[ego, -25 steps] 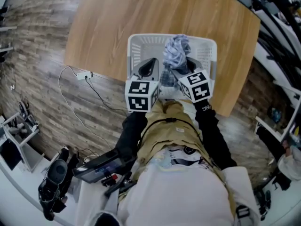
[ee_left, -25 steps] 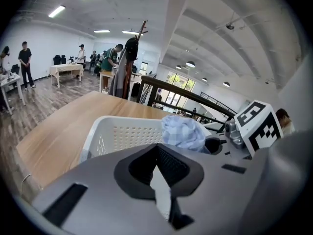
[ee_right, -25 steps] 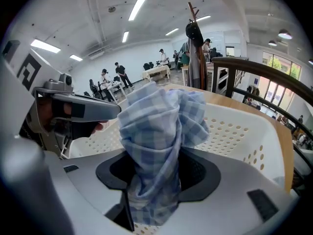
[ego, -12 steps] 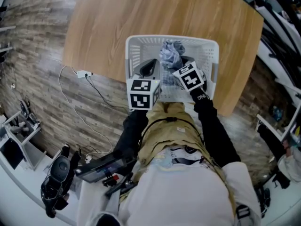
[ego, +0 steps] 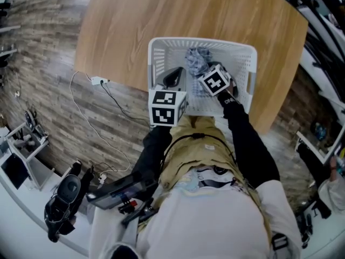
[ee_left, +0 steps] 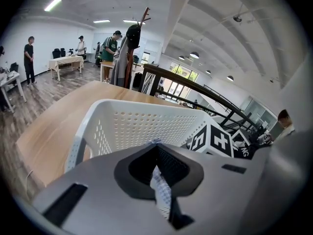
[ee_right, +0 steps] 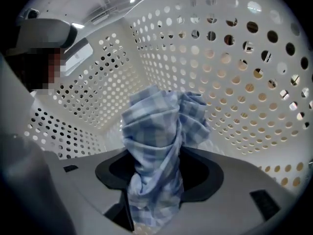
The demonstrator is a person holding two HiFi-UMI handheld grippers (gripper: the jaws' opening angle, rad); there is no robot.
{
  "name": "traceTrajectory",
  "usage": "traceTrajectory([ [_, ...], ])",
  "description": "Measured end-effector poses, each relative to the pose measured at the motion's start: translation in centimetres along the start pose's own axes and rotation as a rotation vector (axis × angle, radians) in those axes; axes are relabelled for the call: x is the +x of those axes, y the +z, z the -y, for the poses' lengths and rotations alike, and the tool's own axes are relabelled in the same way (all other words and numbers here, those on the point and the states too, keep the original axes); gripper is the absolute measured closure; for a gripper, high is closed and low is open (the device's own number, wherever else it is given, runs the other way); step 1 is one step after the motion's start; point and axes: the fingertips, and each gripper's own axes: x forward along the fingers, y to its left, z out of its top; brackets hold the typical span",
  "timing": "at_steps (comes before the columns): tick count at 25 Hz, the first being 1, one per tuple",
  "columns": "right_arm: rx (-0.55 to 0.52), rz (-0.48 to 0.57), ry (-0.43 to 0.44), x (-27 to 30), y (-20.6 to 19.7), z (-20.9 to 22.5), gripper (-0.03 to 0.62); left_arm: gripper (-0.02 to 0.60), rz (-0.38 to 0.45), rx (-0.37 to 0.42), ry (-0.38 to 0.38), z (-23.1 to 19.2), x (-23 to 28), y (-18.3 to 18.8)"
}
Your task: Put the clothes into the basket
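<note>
The setting looks like a large open-plan office or lab hall, not a home. Long ceiling strip lights (ee_left: 53, 4) run over a wide white room where people (ee_left: 30, 58) stand around work tables (ee_left: 66, 61), with a coat stand (ee_left: 132, 38) and a dark railing (ee_left: 195, 89) nearby. Closer in, a wooden table (ego: 161, 15) stands on wood-plank flooring (ego: 48, 90), a power strip (ego: 98, 81) with its cable lies on that floor, and black camera-like gear (ego: 64, 196) sits beside a white desk edge.

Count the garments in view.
1: a blue checked cloth, bunched in the right gripper inside the basket; the left gripper pinches a strip, seemingly the same cloth. Others may hide beneath.
</note>
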Motion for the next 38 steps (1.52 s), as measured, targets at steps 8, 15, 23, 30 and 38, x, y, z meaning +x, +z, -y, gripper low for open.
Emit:
traceTrajectory([
  [8, 0.008, -0.027, 0.058, 0.7, -0.9, -0.8, 0.276, 0.581, 0.025, 0.007, 0.003, 0.2, -1.3, -0.2],
  [15, -0.036, 0.136, 0.044, -7.1, 3.3, -1.7, 0.272, 0.581, 0.097, 0.006, -0.011, 0.9, -3.9, 1.6],
  [23, -0.089, 0.549, -0.113, -23.3, 8.8, -4.7, 0.400, 0.581, 0.261, 0.032, -0.043, 3.5, -8.8, 6.3],
  [30, -0.027, 0.760, -0.183, -29.8, 9.6, -5.0, 0.530, 0.581, 0.376, 0.095, -0.104, 6.9, -11.3, 10.7],
  [38, -0.020, 0.966, -0.311, -36.6, 10.6, -4.5, 0.572, 0.581, 0.505, 0.177, -0.177, 10.8, -14.1, 14.6],
])
